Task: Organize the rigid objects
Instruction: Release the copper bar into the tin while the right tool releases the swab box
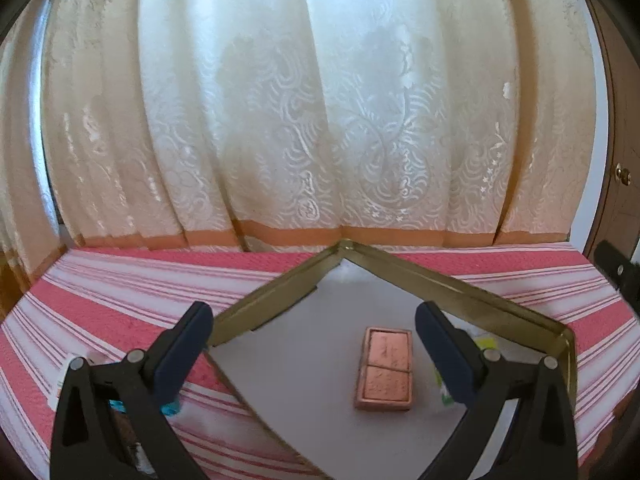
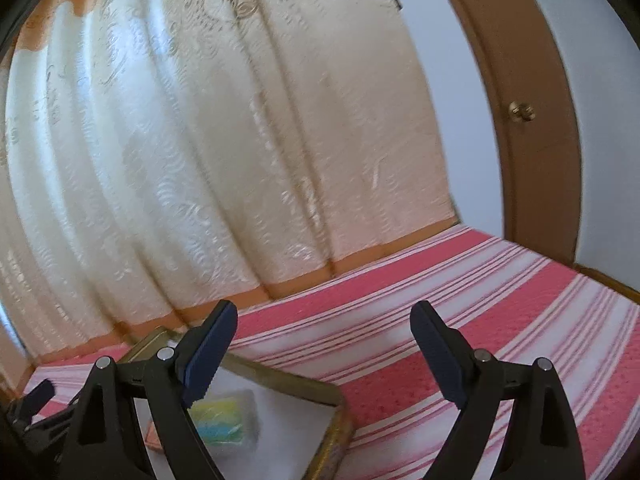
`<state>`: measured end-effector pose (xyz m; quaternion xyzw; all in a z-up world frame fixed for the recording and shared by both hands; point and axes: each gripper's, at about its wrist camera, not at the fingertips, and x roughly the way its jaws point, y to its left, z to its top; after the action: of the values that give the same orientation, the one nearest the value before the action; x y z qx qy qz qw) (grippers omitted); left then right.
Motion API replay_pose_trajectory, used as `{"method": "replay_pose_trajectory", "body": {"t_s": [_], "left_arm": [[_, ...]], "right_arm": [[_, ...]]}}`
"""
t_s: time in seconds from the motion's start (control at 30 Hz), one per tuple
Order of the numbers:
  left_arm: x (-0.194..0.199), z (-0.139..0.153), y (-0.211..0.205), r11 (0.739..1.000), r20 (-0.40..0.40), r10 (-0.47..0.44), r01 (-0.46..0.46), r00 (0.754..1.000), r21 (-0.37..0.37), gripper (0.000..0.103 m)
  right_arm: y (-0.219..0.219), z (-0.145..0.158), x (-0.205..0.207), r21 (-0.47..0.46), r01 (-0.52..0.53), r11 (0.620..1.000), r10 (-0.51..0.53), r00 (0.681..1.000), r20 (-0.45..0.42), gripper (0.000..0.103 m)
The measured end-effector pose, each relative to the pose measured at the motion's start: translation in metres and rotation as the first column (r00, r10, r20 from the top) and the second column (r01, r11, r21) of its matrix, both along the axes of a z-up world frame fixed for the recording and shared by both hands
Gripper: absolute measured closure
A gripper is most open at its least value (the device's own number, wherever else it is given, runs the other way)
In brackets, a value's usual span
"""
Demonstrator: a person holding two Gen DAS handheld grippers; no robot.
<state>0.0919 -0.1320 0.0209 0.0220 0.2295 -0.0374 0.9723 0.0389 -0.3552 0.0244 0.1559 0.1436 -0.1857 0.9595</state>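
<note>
While both tongs (image 1: 314, 354) (image 2: 324, 350) gape empty, the gold-rimmed tray (image 1: 480, 288) holds a copper case (image 1: 385, 368) and a yellow-blue packet (image 2: 224, 420).

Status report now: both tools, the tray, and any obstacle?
Left tool open, empty. Right tool open, empty. Copper case and a yellow-blue packet lie in gold-rimmed tray. No obstacle seen.

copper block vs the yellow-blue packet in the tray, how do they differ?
The copper block is one metallic reddish colour; the yellow-blue packet is pastel-striked under clear wrap.
The block shows crisp edges and two embossed panels; the packet looks soft-edged and blurred.
Both lie flat on the white floor of the gold-rimmed tray, neither gripped.
</note>
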Motion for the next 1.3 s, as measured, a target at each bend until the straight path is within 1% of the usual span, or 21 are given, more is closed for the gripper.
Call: {"method": "replay_pose_trajectory", "body": {"t_s": [0.07,0.1,0.2,0.27,0.3,0.33,0.4,0.43,0.5,0.6,0.73,0.97,1.23,1.3], "left_arm": [[-0.004,0.001,0.001,0.999,0.013,0.005,-0.005,1.000,0.031,0.000],[-0.008,0.000,0.004,0.999,0.022,0.023,-0.024,1.000,0.044,0.000],[-0.015,-0.005,0.012,0.997,0.019,0.056,-0.057,0.998,0.044,0.000],[-0.019,-0.010,0.015,0.997,0.015,0.053,-0.053,0.998,0.052,0.000],[-0.022,-0.013,0.015,0.996,0.019,0.050,-0.051,0.999,0.068,0.000],[-0.026,-0.015,0.014,0.993,0.037,0.057,-0.061,0.998,0.096,0.000],[-0.032,-0.016,0.015,0.989,0.072,0.071,-0.080,0.995,0.124,0.000],[-0.036,-0.016,0.016,0.987,0.099,0.079,-0.092,0.992,0.133,0.000],[-0.041,-0.018,0.020,0.985,0.115,0.090,-0.105,0.989,0.138,0.000],[-0.042,-0.017,0.024,0.989,0.094,0.076,-0.087,0.993,0.119,0.000],[-0.046,-0.017,0.030,0.992,0.090,0.069,-0.078,0.994,0.099,0.000],[-0.057,-0.019,0.037,0.995,0.080,0.051,-0.058,0.995,0.081,0.000],[-0.071,-0.020,0.051,0.998,0.061,0.038,-0.041,0.997,0.047,0.000],[-0.075,-0.021,0.055,0.999,0.063,0.025,-0.027,0.998,0.025,0.000]], "right_arm": [[0.000,0.001,-0.003,0.000,0.012,1.000,-0.012,1.000,0.012,0.013],[0.001,0.001,-0.004,-0.004,0.017,1.000,-0.017,1.000,0.013,0.013],[0.007,0.001,-0.007,-0.040,0.015,0.999,-0.014,1.000,0.019,0.013],[0.015,0.002,-0.010,-0.065,0.004,0.998,-0.002,1.000,0.030,0.013],[0.018,0.001,-0.011,-0.075,0.000,0.997,0.003,0.999,0.033,0.013],[0.021,0.000,-0.012,-0.085,-0.004,0.996,0.007,0.999,0.036,0.013],[0.033,-0.001,-0.015,-0.109,-0.022,0.994,0.026,0.999,0.042,0.013],[0.038,-0.001,-0.017,-0.117,-0.033,0.993,0.039,0.998,0.045,0.013],[0.047,-0.003,-0.022,-0.128,-0.050,0.991,0.057,0.997,0.052,0.013],[0.061,-0.004,-0.029,-0.147,-0.061,0.987,0.069,0.997,0.045,0.013],[0.072,-0.007,-0.039,-0.169,-0.063,0.984,0.070,0.997,0.040,0.013],[0.079,-0.009,-0.052,-0.161,-0.059,0.985,0.066,0.997,0.038,0.013],[0.104,-0.010,-0.059,-0.205,-0.118,0.972,0.126,0.992,0.024,0.013],[0.110,-0.010,-0.061,-0.214,-0.137,0.967,0.145,0.989,0.021,0.013]]}}
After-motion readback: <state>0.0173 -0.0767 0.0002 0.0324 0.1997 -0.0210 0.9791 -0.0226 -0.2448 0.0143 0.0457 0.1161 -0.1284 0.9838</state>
